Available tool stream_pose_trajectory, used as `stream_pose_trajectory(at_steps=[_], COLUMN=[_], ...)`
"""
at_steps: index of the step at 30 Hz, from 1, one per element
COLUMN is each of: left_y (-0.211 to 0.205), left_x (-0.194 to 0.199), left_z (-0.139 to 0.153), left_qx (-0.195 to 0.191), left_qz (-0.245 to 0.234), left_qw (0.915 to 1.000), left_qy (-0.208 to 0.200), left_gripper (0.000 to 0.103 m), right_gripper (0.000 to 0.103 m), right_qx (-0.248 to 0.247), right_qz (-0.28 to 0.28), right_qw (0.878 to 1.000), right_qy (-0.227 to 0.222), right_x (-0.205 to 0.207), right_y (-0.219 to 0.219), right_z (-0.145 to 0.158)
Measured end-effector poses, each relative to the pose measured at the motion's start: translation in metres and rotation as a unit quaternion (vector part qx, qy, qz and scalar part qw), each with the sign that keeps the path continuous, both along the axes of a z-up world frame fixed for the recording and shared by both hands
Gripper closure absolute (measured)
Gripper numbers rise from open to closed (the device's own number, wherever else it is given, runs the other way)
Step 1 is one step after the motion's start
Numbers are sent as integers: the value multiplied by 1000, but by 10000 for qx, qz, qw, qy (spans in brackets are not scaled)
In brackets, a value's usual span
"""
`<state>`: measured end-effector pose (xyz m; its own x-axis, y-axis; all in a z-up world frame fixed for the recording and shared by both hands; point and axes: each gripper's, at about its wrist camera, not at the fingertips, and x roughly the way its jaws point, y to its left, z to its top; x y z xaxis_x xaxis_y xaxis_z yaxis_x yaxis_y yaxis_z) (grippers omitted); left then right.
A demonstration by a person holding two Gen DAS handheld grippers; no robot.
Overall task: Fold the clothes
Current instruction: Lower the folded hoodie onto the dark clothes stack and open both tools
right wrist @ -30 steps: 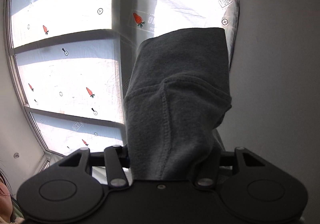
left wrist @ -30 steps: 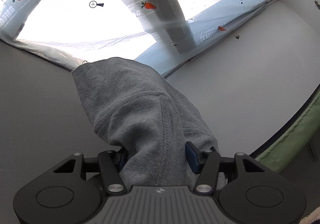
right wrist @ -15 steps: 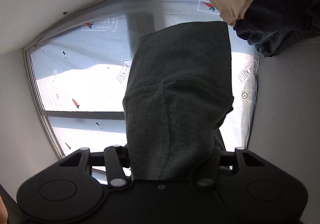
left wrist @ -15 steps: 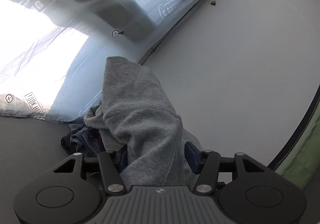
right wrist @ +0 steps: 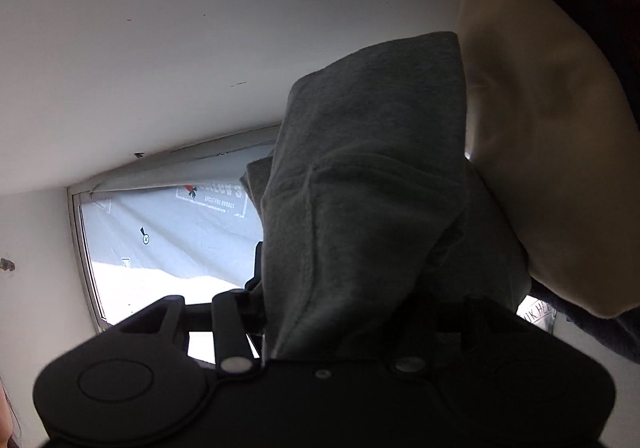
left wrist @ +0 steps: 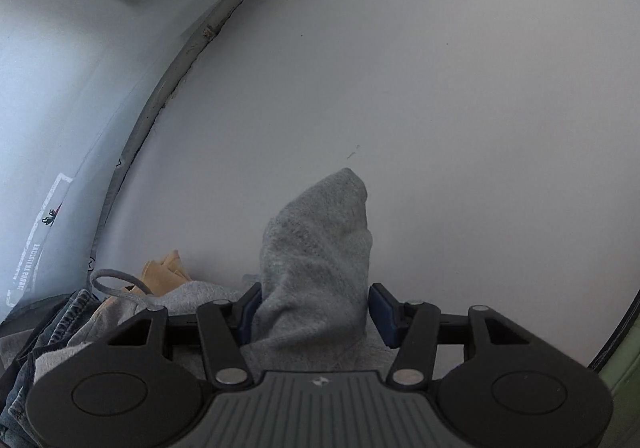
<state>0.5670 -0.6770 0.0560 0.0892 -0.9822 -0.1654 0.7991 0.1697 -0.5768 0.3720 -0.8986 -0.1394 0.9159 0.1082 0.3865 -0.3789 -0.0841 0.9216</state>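
In the left wrist view, a heap of clothes (left wrist: pixel 120 308) sits at lower left — denim, a tan piece, a grey drawstring loop. At centre, the grey sweatshirt (left wrist: pixel 320 268) stands bunched between the left gripper's (left wrist: pixel 316 312) blue fingers (left wrist: pixel 382 314); the left one touches the cloth, a sliver of gap shows at the right one, so a true clamp cannot be told. Only the right wrist view shows the papered window (right wrist: pixel 168 240) at lower left; the same garment fills the right gripper (right wrist: pixel 344 312), whose fingers, just closing a little, pinch it — a cream cloth (right wrist: pixel 540 151) sits to the right. A second ago both views faced bright window panes; now mostly white wall.
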Motion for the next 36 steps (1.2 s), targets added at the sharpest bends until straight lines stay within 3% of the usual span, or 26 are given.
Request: stream_pose_trajectory(at_steps=[7,12,14,15,17,18,20,22,23,24,26,30,32,33,36], left_y=[-5,-11,-13,-13,-17,-20,-27,-34,-35,-34,-33,-44,-51,-54,-59], left_x=[18,21,22,23,23,25,32,40,43,45,53,57,52,49,45], left_z=[24,41,42,38,20,4,-28,-65,-78,-90,-101,-93,-89,-89,-95], left_qx=[-947,-1431,-1473,-1419,-1038,-652,281,1413,1711,1832,1697,1683,1827,1899,1987], left_qz=[-207,-327,-366,-320,-43,190,762,1409,1593,1665,1735,1804,1793,1801,1882], left_qw=[9952,9883,9870,9878,9930,9963,9948,9770,9691,9661,9689,9668,9611,9578,9533], left_qy=[-113,-407,-525,-563,-555,-527,-615,-755,-780,-731,-483,-667,-1036,-1186,-1281], left_gripper=[47,47,46,45,44,44,45,47,47,46,44,45,45,45,45], right_gripper=[56,56,56,56,56,56,55,48,42,39,34,32,32,32,33], right_qx=[-313,-888,-1116,-1298,-1734,-2000,-2545,-3074,-3205,-3287,-3448,-4313,-4729,-4952,-5548], right_qz=[-219,-438,-593,-745,-1193,-1426,-1821,-2253,-2341,-2379,-2454,-2793,-3031,-3219,-4015], right_qw=[9967,9900,9884,9872,9765,9632,9192,8614,8447,8339,8113,7298,6805,6500,5439], right_qy=[-719,-1005,-844,-555,453,1091,2389,3357,3592,3741,4034,4510,4706,4781,4849], right_x=[23,28,22,16,0,-8,-21,-37,-43,-47,-56,-58,-60,-61,-58], right_y=[-12,-26,-27,-26,-16,-9,5,18,21,22,24,46,59,70,110], right_z=[33,64,69,70,68,67,63,58,58,58,58,76,86,90,108])
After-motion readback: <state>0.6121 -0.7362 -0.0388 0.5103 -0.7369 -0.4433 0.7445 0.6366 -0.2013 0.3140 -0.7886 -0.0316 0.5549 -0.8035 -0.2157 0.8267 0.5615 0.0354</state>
